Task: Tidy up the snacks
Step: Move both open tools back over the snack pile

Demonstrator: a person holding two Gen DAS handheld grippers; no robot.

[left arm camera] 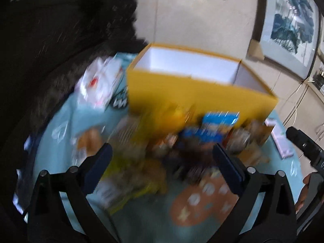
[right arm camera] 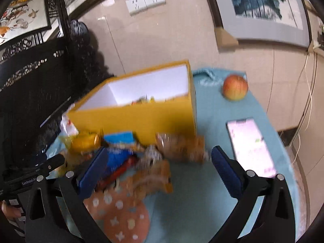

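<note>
Snacks (right arm camera: 141,162) lie heaped mid-table against the near wall of the yellow box (right arm camera: 141,117), which stands toward the far edge. I see both tools, left tool (left arm camera: 162,162) and right tool (right arm camera: 160,166), spread wide and empty (views blurred). Closing into the overlapping packets, I might pinch two or shove the box.

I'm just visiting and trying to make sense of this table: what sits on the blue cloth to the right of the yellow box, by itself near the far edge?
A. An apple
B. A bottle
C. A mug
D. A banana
A: the right wrist view shows a red-and-yellow apple alone on the cloth, right of the yellow box.
</note>
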